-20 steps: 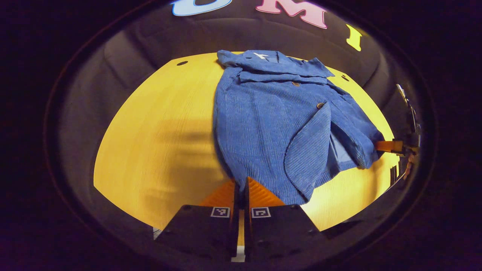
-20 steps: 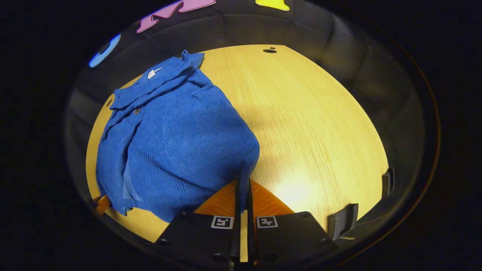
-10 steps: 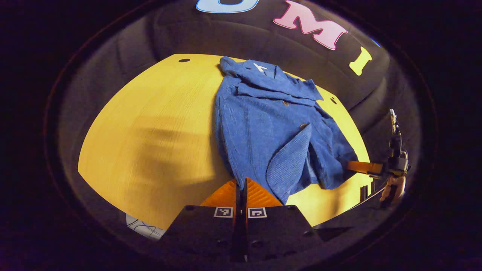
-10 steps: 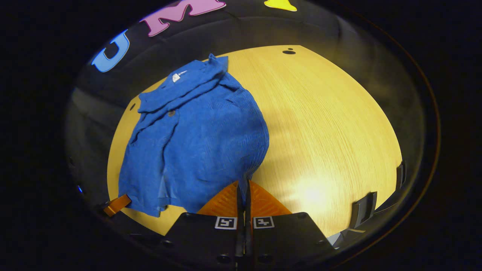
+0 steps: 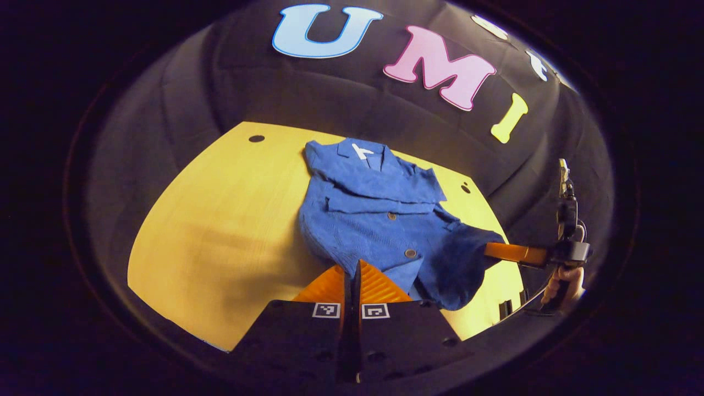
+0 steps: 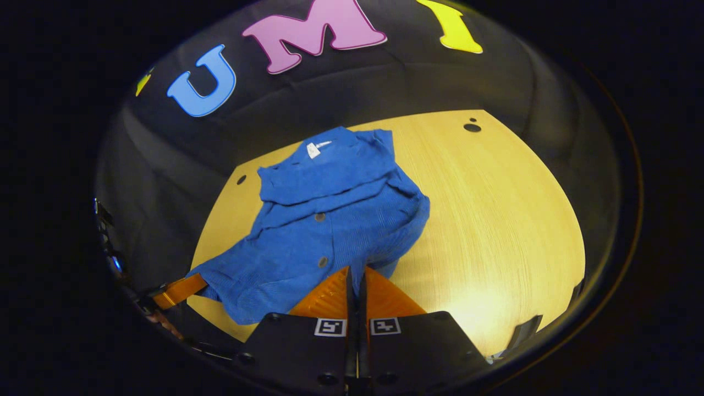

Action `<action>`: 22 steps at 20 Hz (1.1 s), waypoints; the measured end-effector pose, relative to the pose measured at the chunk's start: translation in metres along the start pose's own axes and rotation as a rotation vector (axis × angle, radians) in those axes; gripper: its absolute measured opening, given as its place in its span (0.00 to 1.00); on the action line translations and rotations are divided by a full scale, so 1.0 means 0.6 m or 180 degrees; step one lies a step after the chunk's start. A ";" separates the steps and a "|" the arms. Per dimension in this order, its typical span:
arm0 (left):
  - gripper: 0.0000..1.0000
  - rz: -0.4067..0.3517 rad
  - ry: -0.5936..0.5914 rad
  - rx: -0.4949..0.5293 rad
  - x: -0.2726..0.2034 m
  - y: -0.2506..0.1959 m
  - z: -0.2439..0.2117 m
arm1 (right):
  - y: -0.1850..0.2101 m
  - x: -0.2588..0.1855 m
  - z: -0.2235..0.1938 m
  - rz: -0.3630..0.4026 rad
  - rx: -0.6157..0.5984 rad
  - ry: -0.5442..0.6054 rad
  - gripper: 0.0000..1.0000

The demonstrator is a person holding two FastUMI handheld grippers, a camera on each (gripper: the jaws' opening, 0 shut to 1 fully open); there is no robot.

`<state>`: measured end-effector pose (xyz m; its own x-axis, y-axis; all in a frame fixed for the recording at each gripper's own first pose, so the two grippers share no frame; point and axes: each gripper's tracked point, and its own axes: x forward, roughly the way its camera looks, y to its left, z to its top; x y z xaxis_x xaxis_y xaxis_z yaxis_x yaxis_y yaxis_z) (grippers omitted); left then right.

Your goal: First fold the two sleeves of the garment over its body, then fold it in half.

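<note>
**Both grippers pinching the jacket hem, lifted off the table**

I am looking across the round wooden table, which is taking up the lower half of both views. The blue corduroy jacket is lying on it with its collar toward the booth wall and its near half rising off the wood — the sleeves are already lying over the body. Through the left gripper view I am seeing the left gripper clenched on the near hem, cloth running down between its fingers. In the right gripper view the right gripper is doing the same, fingers pressed together on the hem's other corner. Off to the side, the right gripper is also showing in the left gripper view, with a hand holding it. Two buttons are facing up on the jacket front.
</note>
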<state>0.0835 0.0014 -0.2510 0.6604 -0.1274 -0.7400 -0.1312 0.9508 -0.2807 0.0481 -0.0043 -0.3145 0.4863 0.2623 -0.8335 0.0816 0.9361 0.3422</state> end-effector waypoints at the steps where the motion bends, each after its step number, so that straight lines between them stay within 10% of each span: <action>1: 0.00 -0.0022 -0.0082 0.0007 0.007 -0.001 0.032 | 0.013 0.000 0.032 0.0049 -0.0008 -0.0069 0.01; 17: 0.00 0.0219 -0.1288 0.0446 0.274 0.053 0.478 | 0.035 0.199 0.461 0.0145 -0.0153 -0.1104 0.01; 22: 0.00 0.0299 -0.1313 0.0406 0.425 0.124 0.511 | -0.024 0.341 0.522 -0.0029 -0.0099 -0.1237 0.01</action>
<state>0.4687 0.1263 -0.2731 0.8932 0.0601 -0.4455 -0.1296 0.9834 -0.1271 0.4190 -0.0376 -0.3540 0.7794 0.1511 -0.6081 0.0640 0.9462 0.3172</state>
